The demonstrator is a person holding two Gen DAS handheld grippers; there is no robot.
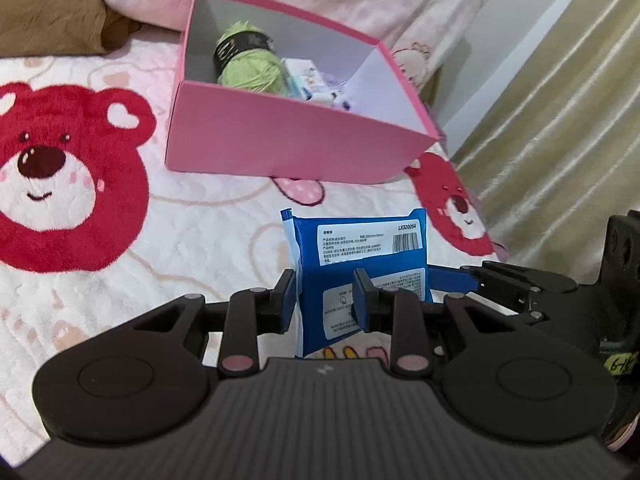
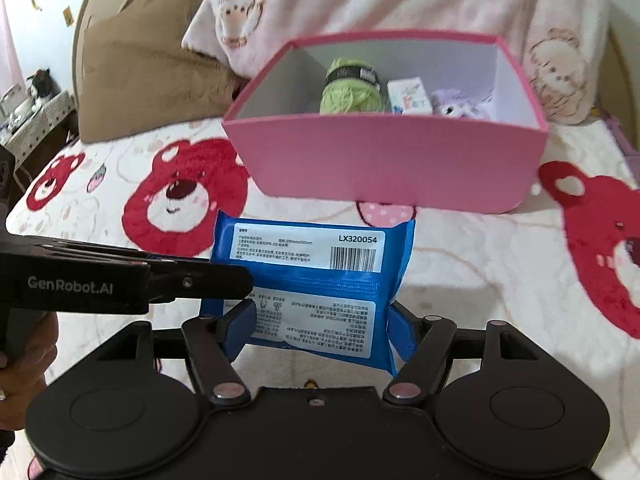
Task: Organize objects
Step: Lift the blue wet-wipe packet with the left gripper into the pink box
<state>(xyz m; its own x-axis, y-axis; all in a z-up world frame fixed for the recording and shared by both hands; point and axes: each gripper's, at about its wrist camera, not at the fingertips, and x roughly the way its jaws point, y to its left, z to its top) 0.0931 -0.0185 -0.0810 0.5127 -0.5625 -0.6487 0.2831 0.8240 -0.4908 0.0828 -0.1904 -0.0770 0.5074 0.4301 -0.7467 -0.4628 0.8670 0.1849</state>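
Above bedspread (image 1: pixel 168 240), both grippers tilted down, flanking packet (image 2: pixel 312 268).

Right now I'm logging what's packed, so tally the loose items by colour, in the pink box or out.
Green: 1, yarn ball in the pink box
White: 1, small carton
Lilac: 1, plush toy
Blue: 1, wipes pack, outside
Total: 4

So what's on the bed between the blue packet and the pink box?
Nothing loose: only bear-print blanket shows between the blue packet and the pink box, its strawberry print peeking out under the box. Both wrist views agree.
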